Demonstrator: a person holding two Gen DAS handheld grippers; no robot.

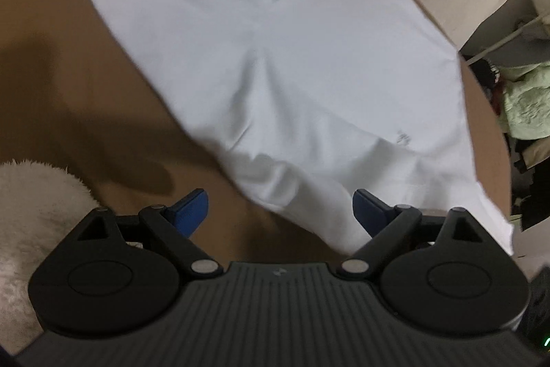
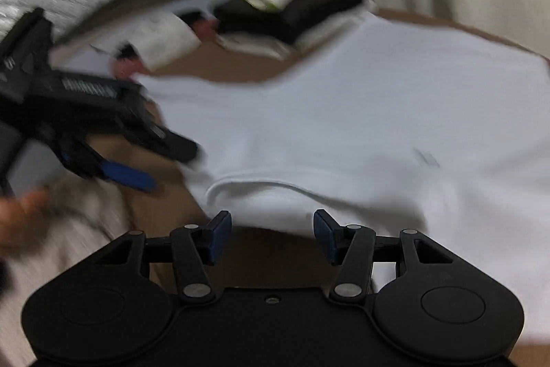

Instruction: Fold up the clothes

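White long-sleeved shirt [image 1: 309,85] lay spread on the brown table [image 1: 68,57]. Left gripper [image 1: 280,212] stood wide and empty; right gripper [image 2: 271,234] half-open, apparently empty. Folding seemed barely begun; next, grasp the near edge.

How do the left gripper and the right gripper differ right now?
The left gripper has its jaws spread wide; the right gripper stands narrower. The left gripper hangs over the edge of the white garment, the right gripper over its curved hem. Both have blue pads and hold nothing.
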